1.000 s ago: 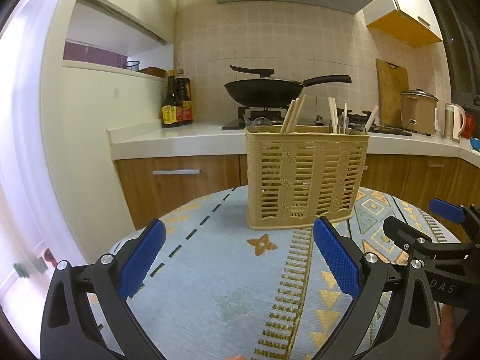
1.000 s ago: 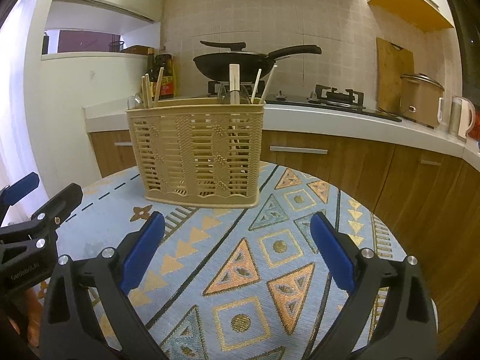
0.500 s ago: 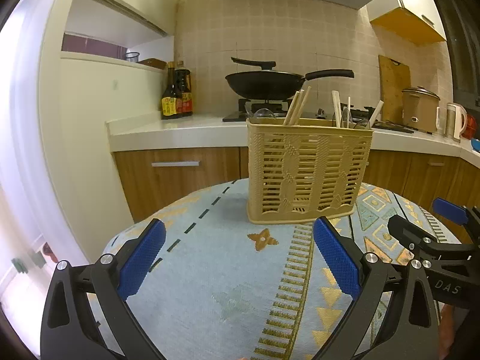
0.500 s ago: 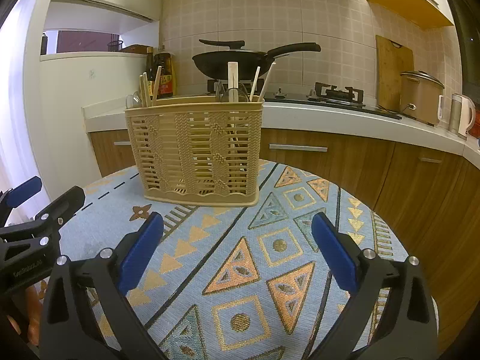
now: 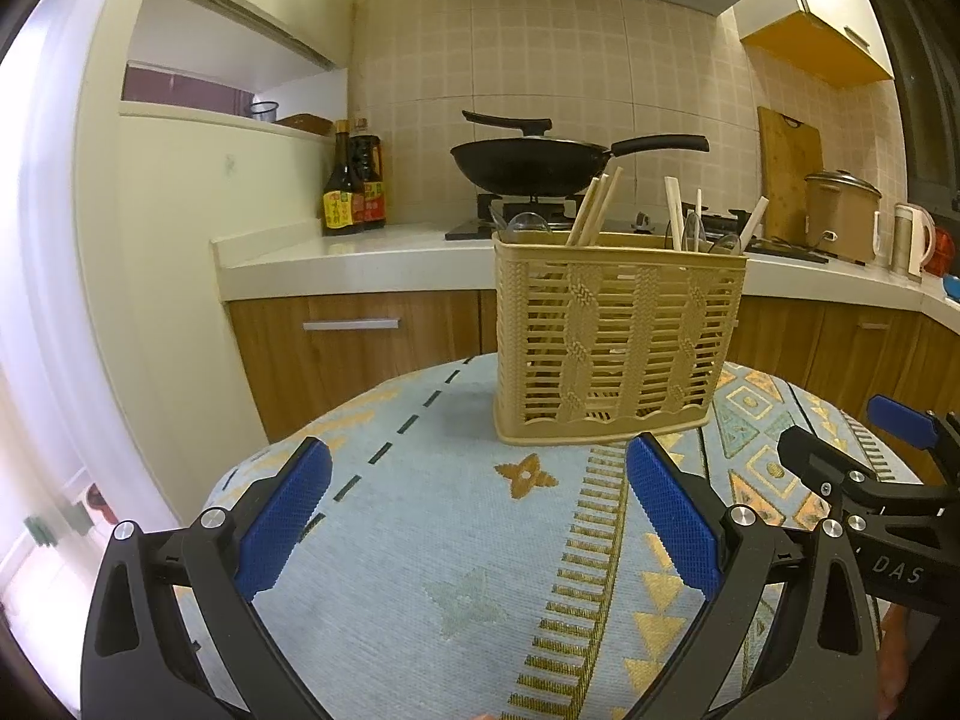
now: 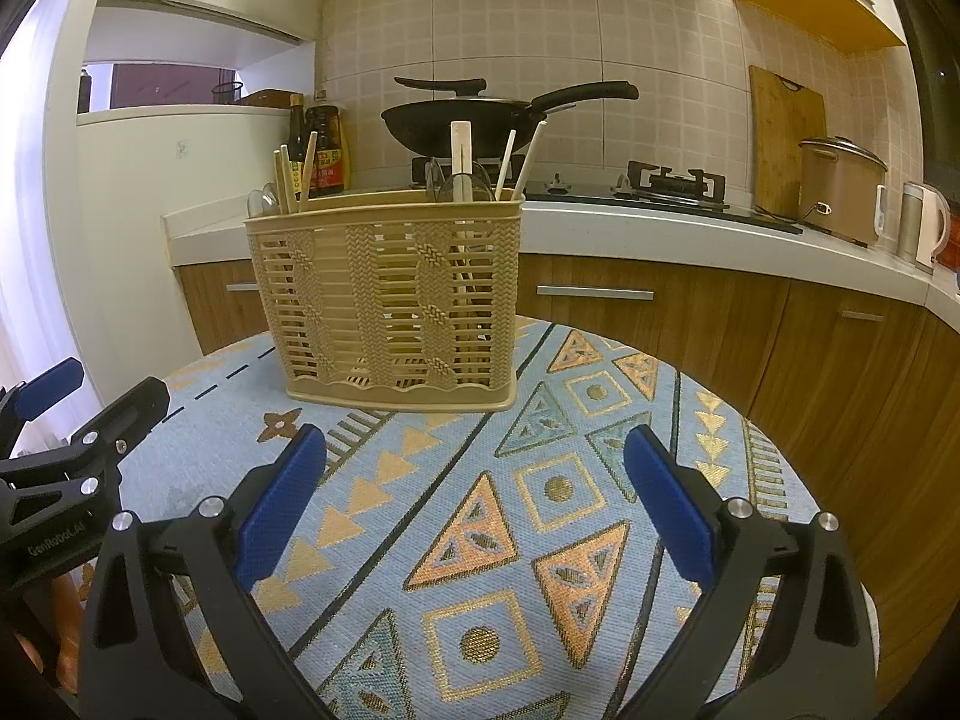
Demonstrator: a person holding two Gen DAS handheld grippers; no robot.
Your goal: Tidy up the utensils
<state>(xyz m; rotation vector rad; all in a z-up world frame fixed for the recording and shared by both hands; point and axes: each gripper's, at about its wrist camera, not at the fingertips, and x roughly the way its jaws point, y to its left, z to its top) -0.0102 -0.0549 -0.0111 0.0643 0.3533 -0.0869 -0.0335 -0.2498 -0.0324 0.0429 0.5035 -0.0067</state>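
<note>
Kitchen bkgd; patterned surface w/ basket upright at far side, chopsticks & spoons held inside. Left hand-held gripper & right hand-held gripper both spread wide, nothing gripped.

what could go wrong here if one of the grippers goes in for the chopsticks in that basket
1. The basket is light-looking, tall and free-standing on the tablecloth; a sideways pull on the chopsticks might tip or drag it.
2. Spoons stand packed among the sticks, so the open right hand-held gripper may snag more than one piece.
3. The left hand-held gripper, also open, sits close beside it; the two could collide.
</note>
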